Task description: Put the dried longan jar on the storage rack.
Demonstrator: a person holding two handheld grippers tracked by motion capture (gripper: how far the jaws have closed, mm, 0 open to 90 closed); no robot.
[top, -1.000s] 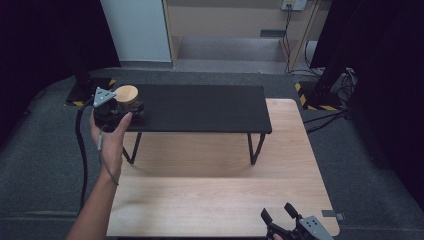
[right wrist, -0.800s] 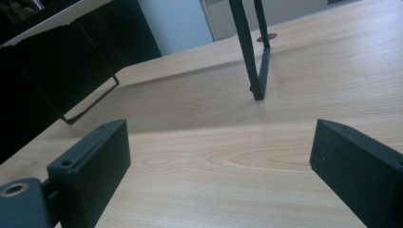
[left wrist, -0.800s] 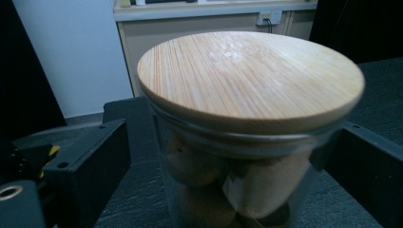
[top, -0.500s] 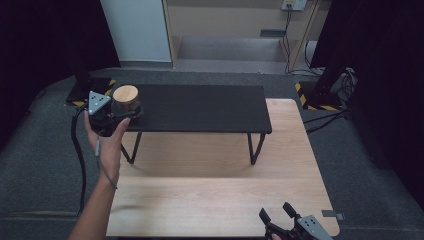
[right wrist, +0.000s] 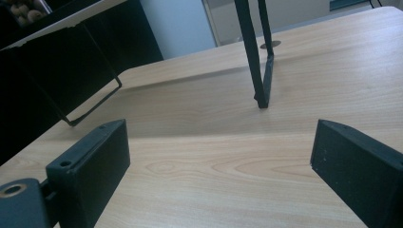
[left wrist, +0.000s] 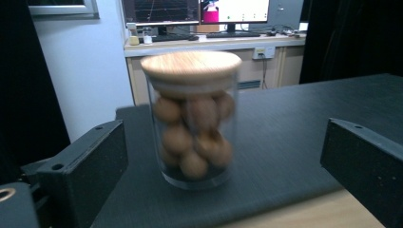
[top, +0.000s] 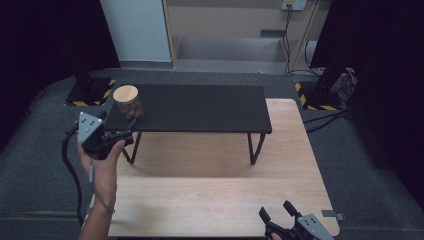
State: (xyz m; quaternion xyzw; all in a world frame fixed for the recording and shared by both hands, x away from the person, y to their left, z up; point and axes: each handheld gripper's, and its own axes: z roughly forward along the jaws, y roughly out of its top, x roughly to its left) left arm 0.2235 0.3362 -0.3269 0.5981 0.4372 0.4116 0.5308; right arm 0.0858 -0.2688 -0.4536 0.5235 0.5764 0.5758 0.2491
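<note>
**Lighting and picture quality: uneven, partly blurred**

Overhead light is falling on the wooden table point(top: 210, 195), while the room's edges are sinking into near black. The black bench point(top: 195, 107) is casting a soft shadow beneath itself. In the left gripper view the jar point(left wrist: 192, 118) is smearing with motion blur (monitors behind are glaring white). The right gripper view is staying sharper, its near jaws softening.

Upright nut-filled jar point(left wrist: 192, 118), wooden-lidded
</note>
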